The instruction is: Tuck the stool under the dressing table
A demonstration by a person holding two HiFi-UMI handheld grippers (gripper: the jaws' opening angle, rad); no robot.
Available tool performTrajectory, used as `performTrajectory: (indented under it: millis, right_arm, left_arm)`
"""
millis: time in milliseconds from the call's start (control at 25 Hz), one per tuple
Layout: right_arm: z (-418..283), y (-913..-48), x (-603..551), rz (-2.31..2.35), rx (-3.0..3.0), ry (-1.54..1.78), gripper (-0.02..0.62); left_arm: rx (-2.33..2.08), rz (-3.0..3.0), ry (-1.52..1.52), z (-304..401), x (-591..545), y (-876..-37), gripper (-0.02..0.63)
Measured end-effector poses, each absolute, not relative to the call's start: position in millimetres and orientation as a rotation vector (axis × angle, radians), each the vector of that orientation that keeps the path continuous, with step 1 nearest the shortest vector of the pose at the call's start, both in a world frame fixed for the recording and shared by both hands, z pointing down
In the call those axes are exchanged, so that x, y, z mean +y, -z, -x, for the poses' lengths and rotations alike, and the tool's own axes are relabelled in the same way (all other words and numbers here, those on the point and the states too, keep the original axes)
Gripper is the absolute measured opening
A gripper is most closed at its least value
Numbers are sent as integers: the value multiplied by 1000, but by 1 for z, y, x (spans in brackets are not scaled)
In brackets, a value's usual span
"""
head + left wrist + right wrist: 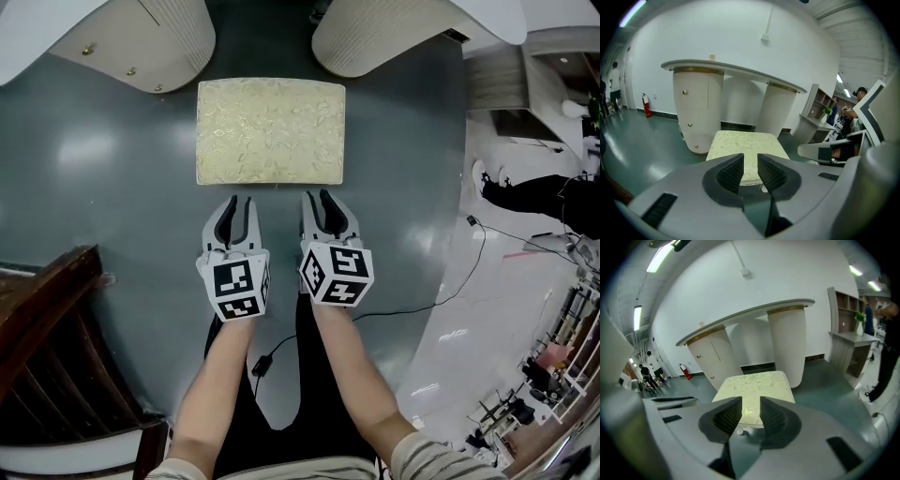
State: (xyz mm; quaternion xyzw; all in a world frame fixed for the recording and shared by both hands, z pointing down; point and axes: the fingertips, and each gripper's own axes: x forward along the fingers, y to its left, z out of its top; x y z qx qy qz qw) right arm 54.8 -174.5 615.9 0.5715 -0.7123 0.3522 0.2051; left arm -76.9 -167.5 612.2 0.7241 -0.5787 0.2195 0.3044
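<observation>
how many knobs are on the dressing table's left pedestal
3, down the front of the left pedestal: top knob, middle knob, bottom knob near the floor. More may be hidden round its side.

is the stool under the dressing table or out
Out. The stool stands on the floor in front of the dressing table, its whole cushion showing.
</observation>
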Motion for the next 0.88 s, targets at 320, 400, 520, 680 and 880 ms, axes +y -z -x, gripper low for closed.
performTrajectory:
  millis: [320,400,520,680,880]
  right_arm:
    - [-51,-661,-171,-1544,-1947,-1023,150]
    - [-51,-672,-170,-1536,-1931,-1033,159]
    - [-53,-685,-171,-1533,-1909,-1026,166]
    - [-53,-701,-177,-1516,-1885,-1030,181]
    - [-49,-718,-184,-1485,-1859,-1049,196]
  left_arm:
    - [-1493,-1910,-629,77,-165,-651,107]
    - [-1467,-1897,-648,75,-164,-663,130]
    - [-1443,-1876,-688,74,-161,-682,137]
    - [-1436,-1850,-744,77,-163,-700,141]
    - [-1381,-1820,-756,70,-170,-716,156]
